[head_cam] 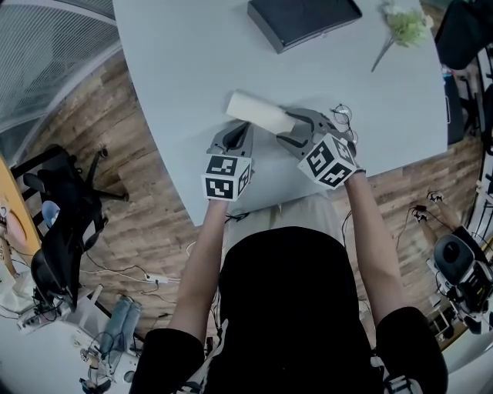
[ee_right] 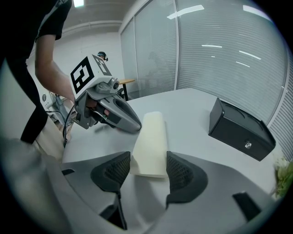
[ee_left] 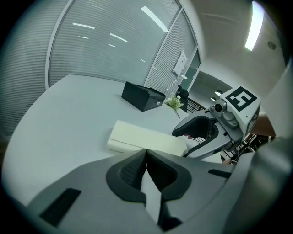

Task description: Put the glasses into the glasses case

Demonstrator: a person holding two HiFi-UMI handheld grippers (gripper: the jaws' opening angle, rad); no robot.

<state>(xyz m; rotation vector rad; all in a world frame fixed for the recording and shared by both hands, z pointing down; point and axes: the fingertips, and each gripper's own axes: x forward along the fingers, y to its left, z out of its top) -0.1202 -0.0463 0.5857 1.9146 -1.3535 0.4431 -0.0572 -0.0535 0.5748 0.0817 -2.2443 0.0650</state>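
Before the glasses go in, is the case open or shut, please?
Shut: the case is one smooth block, no lid raised, no inside showing.

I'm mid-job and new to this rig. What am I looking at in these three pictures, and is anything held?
No robot arm: a person holds a two-jaw gripper in each hand. The head view looks down from the person's head; the other two cameras ride on the grippers, looking along their jaws. On the grey table lie a cream glasses case, a black box, a flower sprig and, by the right gripper, wire glasses. The right gripper's jaws clasp the case's near end. The left gripper is shut, empty.
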